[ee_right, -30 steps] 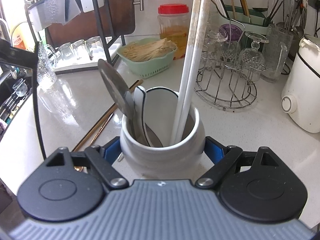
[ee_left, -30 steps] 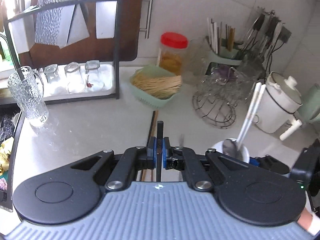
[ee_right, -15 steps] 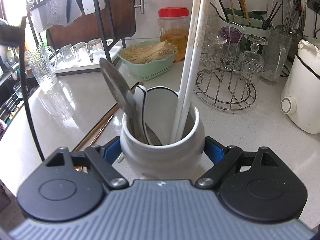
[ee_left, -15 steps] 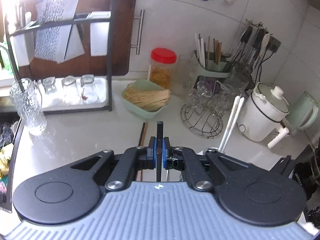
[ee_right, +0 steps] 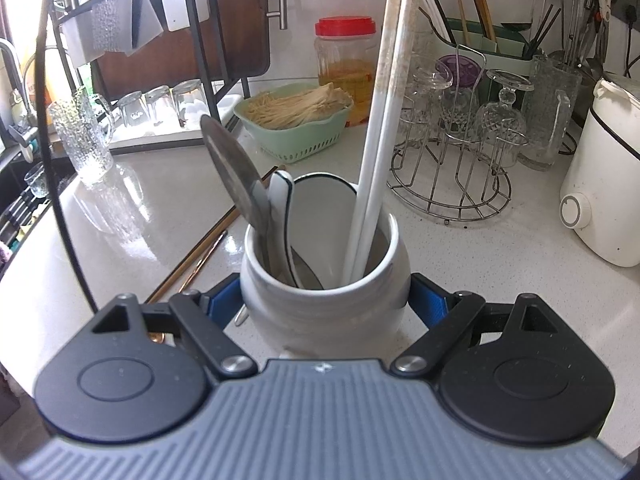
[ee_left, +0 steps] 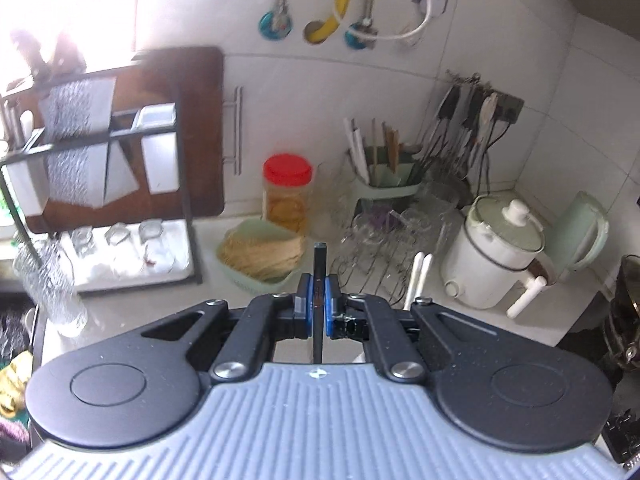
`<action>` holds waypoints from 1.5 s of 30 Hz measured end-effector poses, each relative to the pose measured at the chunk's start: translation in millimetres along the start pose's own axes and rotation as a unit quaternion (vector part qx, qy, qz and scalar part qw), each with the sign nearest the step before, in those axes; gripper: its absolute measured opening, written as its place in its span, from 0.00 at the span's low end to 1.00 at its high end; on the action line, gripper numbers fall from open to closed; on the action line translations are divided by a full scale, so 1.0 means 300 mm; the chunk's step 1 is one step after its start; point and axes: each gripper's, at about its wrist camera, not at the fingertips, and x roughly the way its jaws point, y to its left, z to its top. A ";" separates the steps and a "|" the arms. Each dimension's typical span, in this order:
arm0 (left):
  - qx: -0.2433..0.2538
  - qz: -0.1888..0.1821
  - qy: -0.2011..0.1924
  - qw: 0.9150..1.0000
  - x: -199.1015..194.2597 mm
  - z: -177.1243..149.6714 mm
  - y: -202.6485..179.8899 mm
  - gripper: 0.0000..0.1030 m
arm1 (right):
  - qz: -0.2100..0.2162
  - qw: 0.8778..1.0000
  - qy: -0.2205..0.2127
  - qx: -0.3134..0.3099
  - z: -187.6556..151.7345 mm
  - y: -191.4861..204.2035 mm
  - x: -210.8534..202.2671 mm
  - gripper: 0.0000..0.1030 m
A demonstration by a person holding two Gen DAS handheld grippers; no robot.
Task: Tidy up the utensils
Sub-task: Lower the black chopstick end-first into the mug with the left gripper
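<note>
My right gripper (ee_right: 325, 300) is shut on a white ceramic utensil jar (ee_right: 320, 300) that stands on the counter. The jar holds white chopsticks (ee_right: 384, 120), a metal spoon (ee_right: 232, 168) and a white ceramic spoon (ee_right: 282, 200). My left gripper (ee_left: 318, 304) is shut on a thin black utensil handle (ee_left: 320, 268), raised high above the counter. The white chopsticks' tips (ee_left: 418, 276) show just right of it. Gold chopsticks (ee_right: 200, 256) lie on the counter left of the jar.
A green basket of sticks (ee_right: 296, 120), a red-lidded jar (ee_right: 346, 64), a wire glass rack (ee_right: 452, 168), a white cooker (ee_right: 604, 184), a green cutlery holder (ee_left: 384, 184), a black dish rack with glasses (ee_left: 120, 240) and a glass pitcher (ee_right: 84, 136) stand around.
My left gripper has risen and tilted up with the black handle; the counter has dropped out of its view. The right gripper and jar have stayed still.
</note>
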 end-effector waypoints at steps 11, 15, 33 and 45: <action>0.025 -0.033 -0.041 0.998 -0.037 0.111 -0.092 0.06 | -0.002 1.000 -0.002 0.001 0.000 0.000 0.001 0.87; 0.035 -0.046 -0.055 0.997 -0.052 0.147 -0.128 0.06 | -0.003 1.000 -0.003 0.001 -0.001 0.001 0.001 0.87; 0.089 -0.071 -0.052 0.992 0.122 0.103 -0.318 0.06 | 0.000 1.000 -0.012 -0.002 -0.015 0.002 -0.007 0.88; 0.108 -0.063 0.031 0.992 0.223 0.007 -0.323 0.06 | 0.002 1.000 -0.014 -0.004 -0.014 0.000 -0.006 0.87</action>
